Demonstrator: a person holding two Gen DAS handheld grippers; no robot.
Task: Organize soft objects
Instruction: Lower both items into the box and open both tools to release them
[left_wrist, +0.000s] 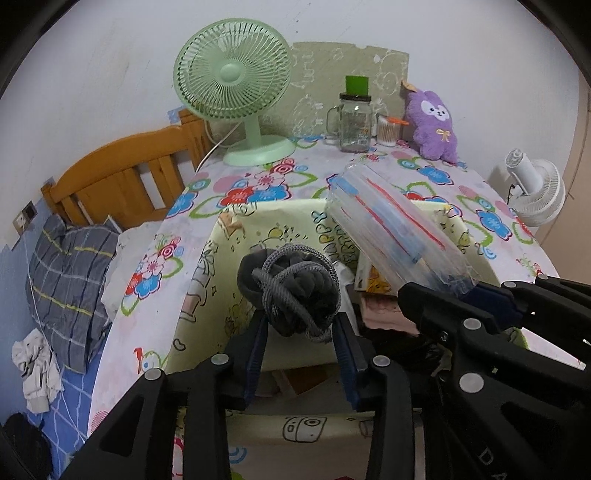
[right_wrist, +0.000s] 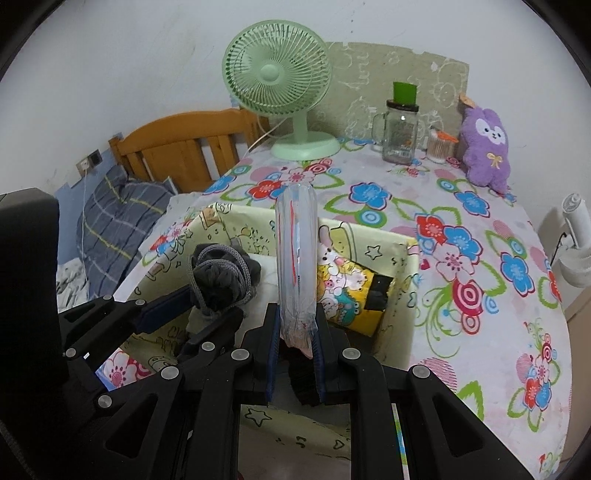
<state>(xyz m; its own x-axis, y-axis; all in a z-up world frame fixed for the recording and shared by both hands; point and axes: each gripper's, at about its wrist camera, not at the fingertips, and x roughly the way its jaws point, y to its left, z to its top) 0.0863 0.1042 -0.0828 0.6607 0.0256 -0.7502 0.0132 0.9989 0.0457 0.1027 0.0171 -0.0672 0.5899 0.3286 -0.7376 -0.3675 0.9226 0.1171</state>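
Both tools hang over the yellow cartoon box (right_wrist: 402, 266): left tool (left_wrist: 300, 332) clamped on the grey sock bundle (left_wrist: 291, 288), right tool (right_wrist: 295, 332) pinching a clear zip bag (right_wrist: 297, 258) upright by its lower end, likely so bundle goes into bag.

The box (right_wrist: 402, 266) on the table (right_wrist: 480, 280) is open on top, but both hand-held grippers crowd that opening: the left hand-held gripper (left_wrist: 300, 325), clamped on a gray bundle (left_wrist: 291, 291), and the right hand-held gripper (right_wrist: 297, 325), clamped on a clear plastic bag (right_wrist: 297, 243) (standing upright). A yellow packet (right_wrist: 351, 295) fills the box's right side. Bare table lies right of the box; a fan (right_wrist: 280, 85), jar (right_wrist: 400, 129) and purple plush toy (right_wrist: 487, 147) line the far edge.
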